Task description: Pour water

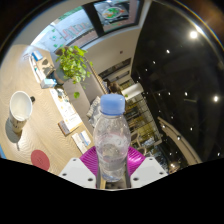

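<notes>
A clear plastic water bottle (111,140) with a light blue cap (113,103) stands upright between my fingers, lifted off the table, and the whole view is tilted. My gripper (111,165) is shut on the bottle's lower body, with both magenta pads (92,159) pressed against its sides. A white cup (20,104) stands on the wooden table (35,125), off to the left and well apart from the bottle.
A round dark red coaster (40,159) lies on the table near the left finger. A green potted plant (73,63) stands further back. Papers or a book (71,124) lie on the table just left of the bottle. Chairs and shelves fill the room beyond.
</notes>
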`<state>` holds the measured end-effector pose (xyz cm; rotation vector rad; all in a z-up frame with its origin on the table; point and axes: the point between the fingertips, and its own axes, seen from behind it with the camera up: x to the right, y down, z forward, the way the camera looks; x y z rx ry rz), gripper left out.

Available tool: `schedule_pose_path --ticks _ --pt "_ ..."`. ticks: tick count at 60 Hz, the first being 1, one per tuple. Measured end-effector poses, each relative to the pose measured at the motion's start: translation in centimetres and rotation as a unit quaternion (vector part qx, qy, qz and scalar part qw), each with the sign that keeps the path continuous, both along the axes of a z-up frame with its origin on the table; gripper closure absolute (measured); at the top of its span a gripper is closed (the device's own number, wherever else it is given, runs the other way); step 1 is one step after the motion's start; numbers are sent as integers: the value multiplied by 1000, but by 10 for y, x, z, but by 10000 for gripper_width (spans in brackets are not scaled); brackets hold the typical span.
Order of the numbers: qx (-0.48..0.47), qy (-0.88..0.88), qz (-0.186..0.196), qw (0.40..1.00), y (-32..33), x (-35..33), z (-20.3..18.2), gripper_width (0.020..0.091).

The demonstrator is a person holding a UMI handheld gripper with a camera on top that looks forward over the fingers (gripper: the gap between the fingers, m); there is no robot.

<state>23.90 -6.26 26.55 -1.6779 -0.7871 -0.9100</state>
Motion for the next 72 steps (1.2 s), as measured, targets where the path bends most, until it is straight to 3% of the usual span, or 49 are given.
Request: schedule_pose_path --ticks 23,45,58,67,72 --pt "-65 -409 78 907 6 -97 -37 770" --pt "-79 -549 128 822 16 -137 -44 767" --pt "-83 -463 109 876 7 -136 -35 767" --pt "-71 -255 63 962 -8 -128 -9 762" --pt "-59 -118 57 990 -12 -123 7 761"
